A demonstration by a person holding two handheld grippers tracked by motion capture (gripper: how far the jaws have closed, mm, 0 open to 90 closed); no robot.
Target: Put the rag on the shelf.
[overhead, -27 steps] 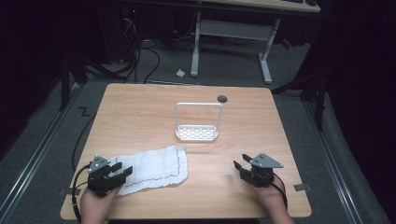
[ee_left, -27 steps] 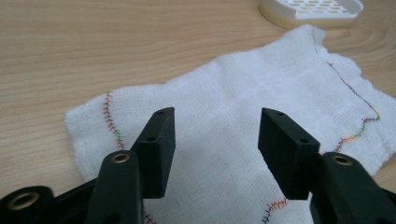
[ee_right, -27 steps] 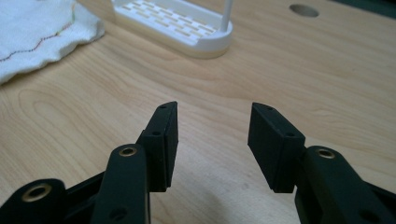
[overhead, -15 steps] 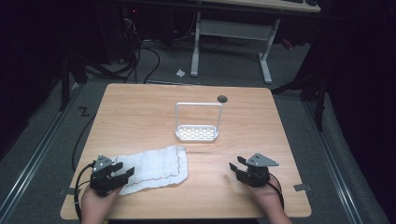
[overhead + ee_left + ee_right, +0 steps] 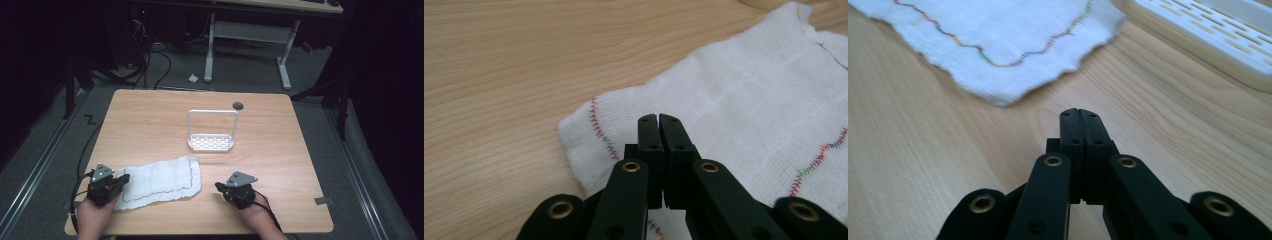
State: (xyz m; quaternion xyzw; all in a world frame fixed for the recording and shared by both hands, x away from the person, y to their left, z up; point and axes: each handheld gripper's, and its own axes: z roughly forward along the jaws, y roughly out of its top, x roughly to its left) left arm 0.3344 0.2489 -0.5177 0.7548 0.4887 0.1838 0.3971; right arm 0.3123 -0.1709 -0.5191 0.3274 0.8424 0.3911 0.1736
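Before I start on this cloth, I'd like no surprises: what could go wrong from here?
Both grippers are shut. The left gripper hovers over the white cloth corner; pushing down closed may only bunch it. The right gripper sits off the cloth's edge, and sweeping it could knock the white rack beyond.

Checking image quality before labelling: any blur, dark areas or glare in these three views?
High view: table evenly lit, surroundings nearly black, no glare. Left gripper view: cloth sharp, weave and stitching readable, its far corner slightly soft. Right gripper view: cloth and white rack blurred, wood grain smeared at the left edge, jaws crisp.
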